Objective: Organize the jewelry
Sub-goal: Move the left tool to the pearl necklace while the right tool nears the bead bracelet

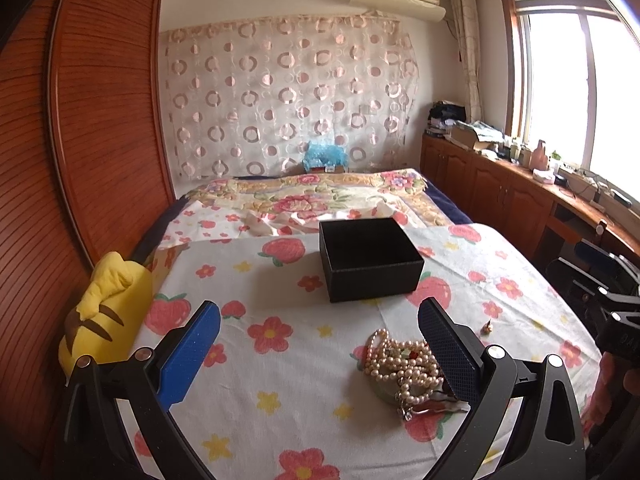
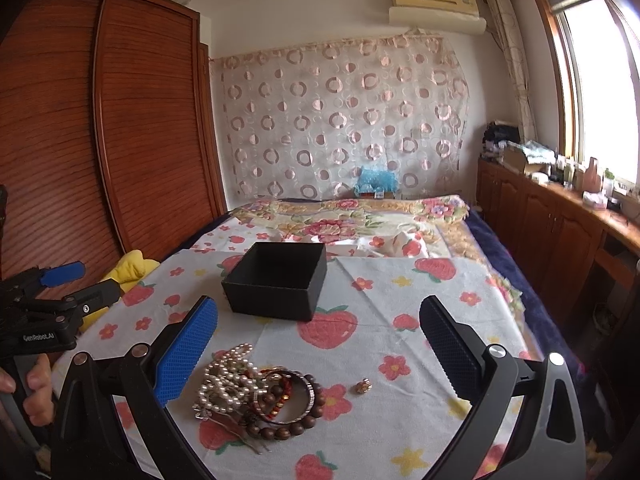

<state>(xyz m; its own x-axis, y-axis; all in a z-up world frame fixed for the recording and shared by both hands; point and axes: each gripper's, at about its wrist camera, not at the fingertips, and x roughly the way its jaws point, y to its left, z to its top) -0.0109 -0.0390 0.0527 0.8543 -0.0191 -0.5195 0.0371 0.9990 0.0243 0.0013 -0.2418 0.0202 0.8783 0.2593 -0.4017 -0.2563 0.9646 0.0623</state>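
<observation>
Both grippers hang over the strawberry-print cloth (image 2: pixel 400 420) with nothing taken up: the right gripper (image 2: pixel 318 344) has its fingers spread wide and empty, and the left gripper (image 1: pixel 319 344) is just as wide and just as empty. Closest in, the jewelry pile (image 2: pixel 256 392) sits between the right gripper's fingers, hard by the blue left-hand pad, apart from it as far as one can tell; it is a tangle of pearl strands (image 2: pixel 226 376), a wooden bead bracelet (image 2: pixel 294 426) and a bangle (image 2: pixel 288 396). From the left wrist view that same heap lies partly behind the dark right-hand finger. A little further toward the right gripper's dark finger, a small gold piece (image 2: pixel 362 386) lies on its own, well clear of the pile. Beyond the fingertips stands the black box (image 2: pixel 276 280), lid off, and its visible interior looks bare. So by my read nothing is sorted yet: every piece is out on the cloth, and the whole job of moving them into the box is left to do.
</observation>
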